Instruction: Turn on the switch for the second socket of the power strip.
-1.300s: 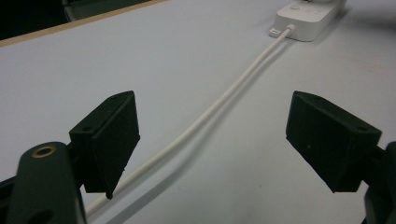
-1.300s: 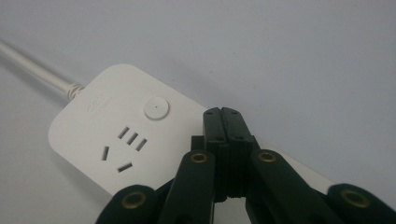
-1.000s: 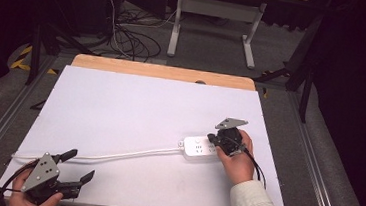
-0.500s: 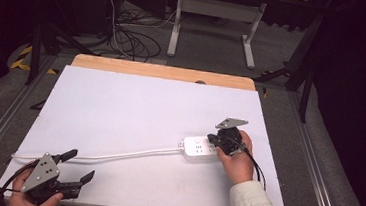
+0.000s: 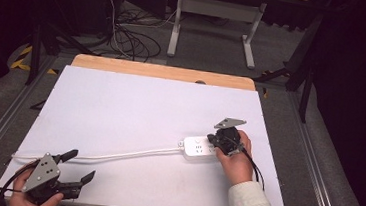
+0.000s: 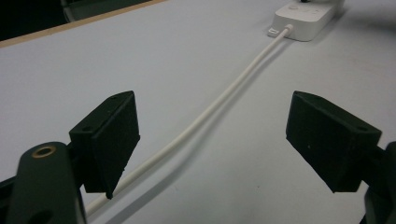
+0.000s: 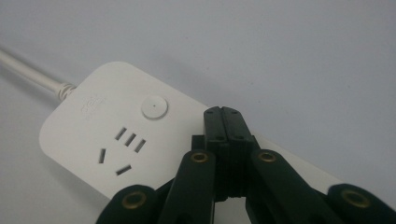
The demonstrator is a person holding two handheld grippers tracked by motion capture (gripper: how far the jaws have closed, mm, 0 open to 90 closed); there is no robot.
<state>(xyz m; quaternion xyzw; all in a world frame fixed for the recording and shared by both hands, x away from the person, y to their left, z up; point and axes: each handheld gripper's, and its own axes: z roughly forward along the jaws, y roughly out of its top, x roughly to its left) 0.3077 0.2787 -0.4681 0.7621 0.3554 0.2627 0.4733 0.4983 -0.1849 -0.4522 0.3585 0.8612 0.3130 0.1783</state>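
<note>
Power strip (image 5: pixel 198 148): flat on the white table (image 5: pixel 135 109), nothing plugged in. Your right gripper (image 7: pixel 227 122), jaws together, rests over it, possibly touching; left gripper (image 6: pixel 212 135) wide, straddling its cord (image 6: pixel 219 100).

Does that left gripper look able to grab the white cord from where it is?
Probably yes. The left gripper is open, the white cord runs between its jaws on the table, and nothing lies between them.

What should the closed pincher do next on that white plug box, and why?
Probably nudge forward and press the round button. The right gripper, jaws shut together, sits on the power strip just short of it.
</note>
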